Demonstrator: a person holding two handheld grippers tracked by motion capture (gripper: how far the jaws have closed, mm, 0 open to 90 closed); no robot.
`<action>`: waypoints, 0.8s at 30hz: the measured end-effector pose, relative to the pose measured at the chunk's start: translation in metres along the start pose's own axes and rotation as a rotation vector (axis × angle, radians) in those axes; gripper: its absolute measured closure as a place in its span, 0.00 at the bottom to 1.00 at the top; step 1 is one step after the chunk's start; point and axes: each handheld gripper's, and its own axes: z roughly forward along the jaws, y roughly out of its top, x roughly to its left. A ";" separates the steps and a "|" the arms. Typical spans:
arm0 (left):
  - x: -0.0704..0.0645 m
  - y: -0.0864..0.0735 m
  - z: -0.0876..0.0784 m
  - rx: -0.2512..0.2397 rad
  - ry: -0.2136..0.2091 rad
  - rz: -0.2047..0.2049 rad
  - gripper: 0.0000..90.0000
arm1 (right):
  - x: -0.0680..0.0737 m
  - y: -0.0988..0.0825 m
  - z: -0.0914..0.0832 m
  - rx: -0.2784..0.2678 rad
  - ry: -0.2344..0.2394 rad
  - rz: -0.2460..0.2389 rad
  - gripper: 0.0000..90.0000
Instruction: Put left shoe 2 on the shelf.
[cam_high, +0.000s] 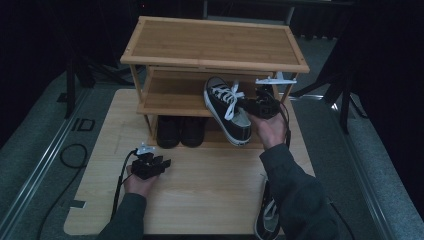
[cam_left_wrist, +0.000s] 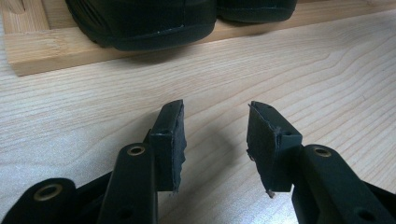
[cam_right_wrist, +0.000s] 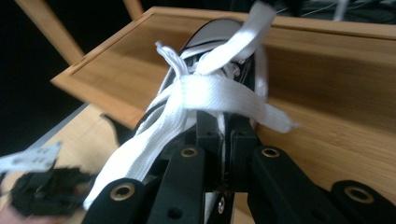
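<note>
Nearest the high camera, my grey-sleeved right forearm (cam_high: 295, 195) crosses over a second black-and-white canvas sneaker (cam_high: 268, 216) lying at the near edge of the pale, wood-grained bench (cam_high: 210, 185). My right claw (cam_high: 251, 106) is pinched narrow on the rim of a black canvas low-top sneaker with white laces and a white rubber sole (cam_high: 228, 109). I hold that shoe tilted, heel raised, in front of the middle shelf of a three-tier bamboo shoe rack (cam_high: 215, 42) with smooth honey-coloured boards and slim round legs. In the right gripper view, flat woven laces (cam_right_wrist: 215, 91) drape across the black jaws, which stand almost together.

My left claw (cam_high: 162, 163) rests low over the bench, near the rack's front left, with jaws spread wide and nothing between them. In the left gripper view its matte black pads (cam_left_wrist: 170, 140) look frayed at the edges. Just beyond them, a pair of plain black shoes with rounded toes (cam_left_wrist: 140, 23) sits on the rack's bottom shelf.
</note>
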 end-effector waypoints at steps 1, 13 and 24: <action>0.000 0.000 0.000 0.000 0.000 0.000 0.63 | 0.000 0.000 0.000 0.000 0.000 0.000 0.97; 0.000 0.000 0.000 0.001 0.000 0.001 0.63 | -0.004 0.000 0.003 -0.014 -0.013 0.019 0.95; 0.000 0.000 0.000 0.002 0.002 0.002 0.63 | 0.002 0.008 -0.012 0.023 -0.018 -0.062 0.86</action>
